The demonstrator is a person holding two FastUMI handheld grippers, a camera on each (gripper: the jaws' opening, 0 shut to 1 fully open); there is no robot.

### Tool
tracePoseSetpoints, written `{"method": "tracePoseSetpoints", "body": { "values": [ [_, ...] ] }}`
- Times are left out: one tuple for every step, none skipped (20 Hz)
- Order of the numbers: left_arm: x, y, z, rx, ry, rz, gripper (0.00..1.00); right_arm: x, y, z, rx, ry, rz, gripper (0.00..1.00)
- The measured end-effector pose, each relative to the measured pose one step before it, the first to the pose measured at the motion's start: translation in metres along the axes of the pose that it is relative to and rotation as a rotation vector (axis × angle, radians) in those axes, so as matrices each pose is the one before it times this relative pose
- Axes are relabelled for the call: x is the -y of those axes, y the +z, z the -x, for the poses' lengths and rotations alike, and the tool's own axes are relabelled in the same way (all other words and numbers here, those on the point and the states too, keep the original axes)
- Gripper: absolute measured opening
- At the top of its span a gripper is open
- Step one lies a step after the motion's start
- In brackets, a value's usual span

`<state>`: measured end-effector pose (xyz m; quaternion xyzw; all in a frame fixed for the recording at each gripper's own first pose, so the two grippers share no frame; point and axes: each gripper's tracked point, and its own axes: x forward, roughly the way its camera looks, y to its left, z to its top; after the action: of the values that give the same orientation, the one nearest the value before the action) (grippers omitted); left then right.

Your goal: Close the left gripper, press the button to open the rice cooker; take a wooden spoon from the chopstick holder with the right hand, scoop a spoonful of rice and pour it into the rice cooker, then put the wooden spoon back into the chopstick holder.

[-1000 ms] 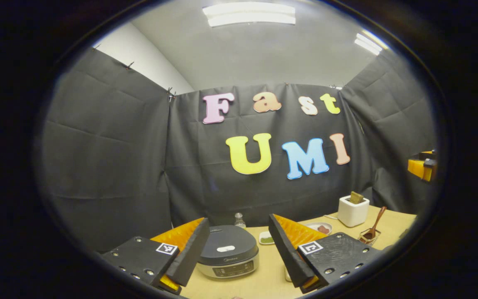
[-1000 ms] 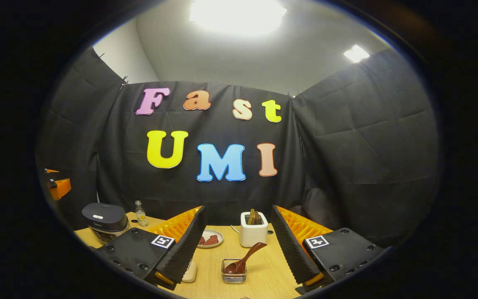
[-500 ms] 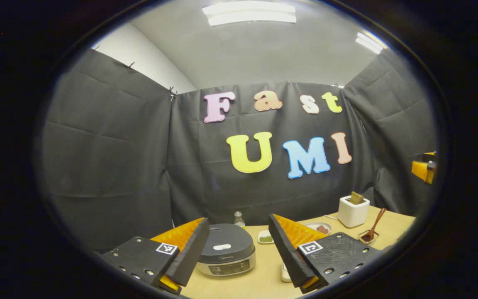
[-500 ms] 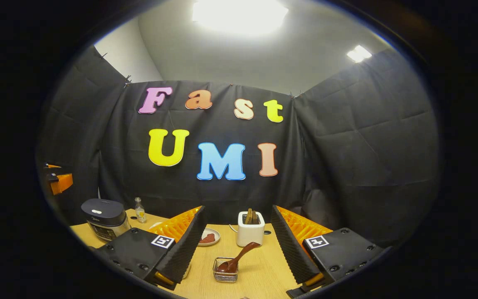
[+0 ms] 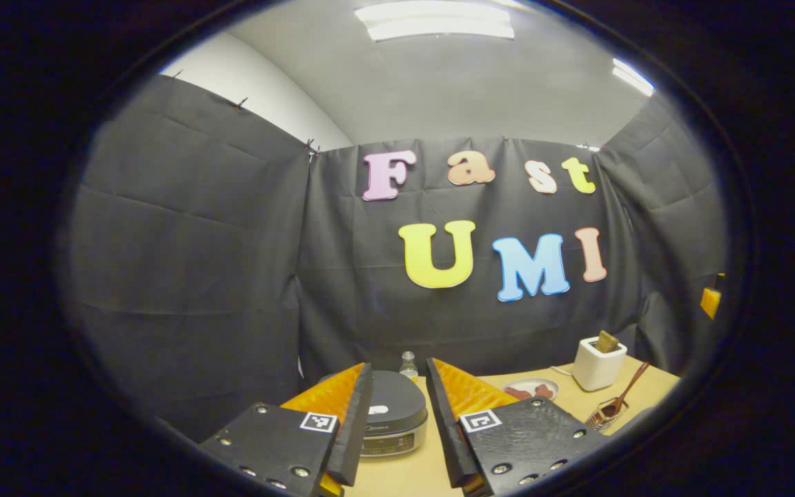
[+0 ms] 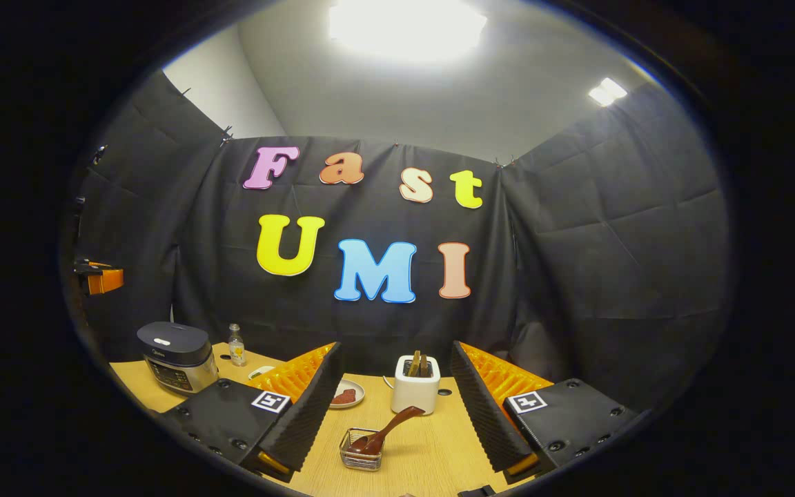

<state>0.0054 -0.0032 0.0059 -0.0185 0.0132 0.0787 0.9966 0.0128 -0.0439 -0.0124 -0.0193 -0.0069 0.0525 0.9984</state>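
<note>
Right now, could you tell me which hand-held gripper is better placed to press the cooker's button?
Left: its hand-held gripper frames the cooker, lid closed, fingers narrowed. The right one faces the spoon.

The left gripper (image 5: 397, 421) is held up in the air and looks forward, a bit downward. Its two fingers (image 5: 355, 428) stand close to each other with a thin gap between them, and nothing is between them. They are not closed all the way.

The right gripper (image 6: 397, 407) is up in the air too and looks forward. Its two fingers (image 6: 301, 414) are spread wide apart, and they hold nothing.

In the right gripper view, a small part of the left gripper sits far off at the left edge, well apart from the right one.
</note>
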Motion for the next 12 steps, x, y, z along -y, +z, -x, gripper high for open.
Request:
{"method": "tracePoseSetpoints", "body": {
  "values": [
    [-0.0065, 0.00087, -0.00723, 0.0025, -0.00048, 0.00267, 0.41, -0.0011, -0.00105, -0.00095, -0.00047, 0.00204, 0.00634, 0.97],
    [0.0065, -0.00286, -0.00771, -0.00538, -0.03528, 0.00755, 0.38, -0.0016, -0.00096, -0.00135, -0.00167, -0.00062, 0.0059, 0.97],
    [0.00036, -0.00173, -0.00564, -0.00122, -0.01103, 0.002, 0.3, -0.00145, -0.00065, -0.00122, -0.00205, -0.00443, 0.00505, 0.97],
    [-0.01268, 0.00001, -0.01025, 0.01228, 0.02004, -0.00483, 0.22, -0.00113, 0.00035, -0.00129, 0.00044, -0.00928, 0.00338, 0.98],
    [-0.00566, -0.0026, -0.01177, 0.00294, 0.00495, -0.0059, 0.09, -0.00061, -0.00073, -0.00187, -0.00326, -0.01268, 0.00049, 0.98],
    [-0.00077, -0.00246, -0.00802, -0.00396, -0.01049, 0.00325, 0.04, -0.00203, 0.00088, -0.00114, -0.00091, -0.00961, -0.00444, 0.98],
    [-0.00374, -0.00275, -0.00769, 0.00015, 0.00024, 0.00505, 0.04, -0.0033, 0.00116, -0.00153, 0.00238, -0.0068, -0.00463, 0.98],
    [-0.0028, -0.00348, -0.01025, -0.00633, -0.00768, 0.00683, 0.0, -0.00197, 0.00001, -0.00273, -0.00163, -0.01047, 0.00173, 0.99],
    [-0.00321, -0.00754, -0.007, -0.01344, -0.00966, 0.00751, 0.01, -0.00008, -0.00328, -0.00212, -0.00831, -0.01466, 0.00396, 0.97],
    [-0.00556, -0.00542, -0.00907, -0.01185, -0.00196, 0.0054, 0.04, -0.002, -0.00068, -0.00152, -0.00594, -0.01055, -0.00113, 0.96],
    [-0.00508, -0.0071, -0.00962, -0.01376, -0.0003, 0.00349, 0.01, -0.00337, 0.00111, -0.0013, -0.00073, -0.00669, -0.00365, 0.98],
    [-0.00314, -0.00825, -0.00899, -0.01694, -0.00114, 0.00344, 0.0, -0.00304, 0.00023, -0.00106, -0.00135, -0.00605, 0.00097, 0.96]
  ]
}}
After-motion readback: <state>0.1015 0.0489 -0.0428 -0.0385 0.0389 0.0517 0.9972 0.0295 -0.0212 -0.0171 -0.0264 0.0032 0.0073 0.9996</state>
